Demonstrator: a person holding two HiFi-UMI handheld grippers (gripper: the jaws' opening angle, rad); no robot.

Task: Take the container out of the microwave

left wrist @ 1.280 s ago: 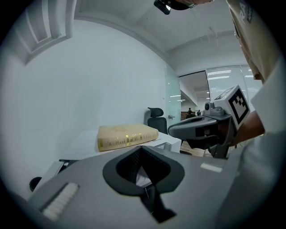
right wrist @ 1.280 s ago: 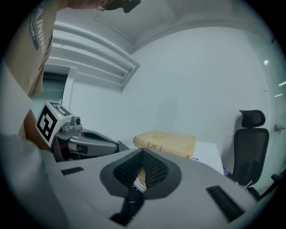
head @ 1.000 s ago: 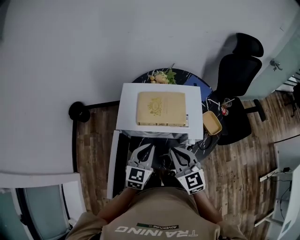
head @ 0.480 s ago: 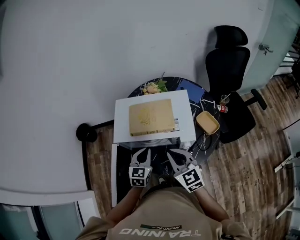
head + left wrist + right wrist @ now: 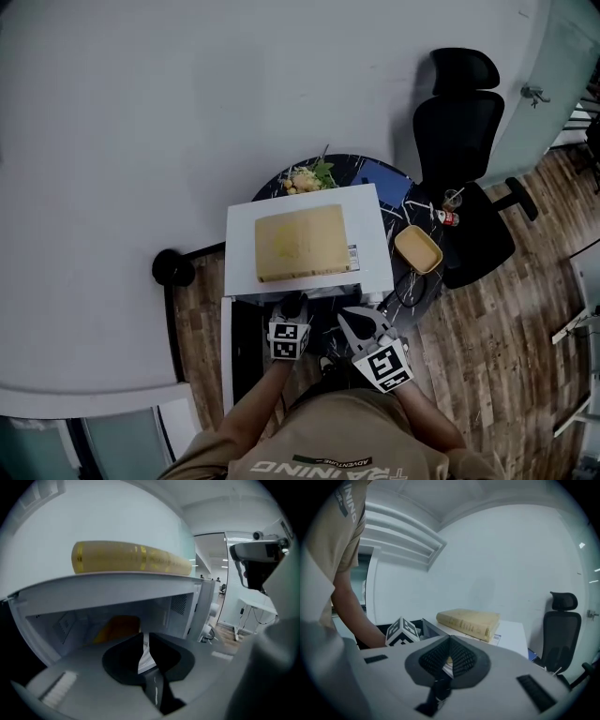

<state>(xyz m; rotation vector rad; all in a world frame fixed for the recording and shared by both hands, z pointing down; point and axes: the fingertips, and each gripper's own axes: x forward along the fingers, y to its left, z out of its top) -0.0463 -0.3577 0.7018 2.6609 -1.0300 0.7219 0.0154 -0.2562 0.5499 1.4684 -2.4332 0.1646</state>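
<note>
Head view: white microwave [image 5: 370, 234] sits on a small dark round counter [image 5: 347, 167], mouth facing the person at 6 o'clock. Door [image 5: 226, 356] is swung out at 7 o'clock, so the cavity is open to reach.

- Yellow book [image 5: 300, 244] lies flat on the microwave's roof, off to the 9 o'clock side. It plays no part in the task.
- Container [image 5: 117, 627] is inside the cavity. It shows only in the left gripper view, as a yellow-orange shape on the cavity floor toward the rear, at 11 o'clock of the jaw tips. Shape and rim are too blurred to read.
- Left hand-held gripper [image 5: 141, 634] is level with the cavity mouth and aimed straight in. The jaws are pressed together with nothing between them, well short of the container. Judgement: it is lined up for the reach, and the jaws must spread before they can take a wall or rim.
- Right hand-held gripper [image 5: 449, 638] is held back at 5 o'clock of the microwave, outside the mouth and looking over the roof and book. The jaws are pressed together and empty. Judgement: it is parked clear so the left has the opening to itself.
- A second yellow dish [image 5: 418, 248] sits on the counter at 3 o'clock, just beside the microwave.

Task stage, as judged: approach only. The container is not yet touched.
</note>
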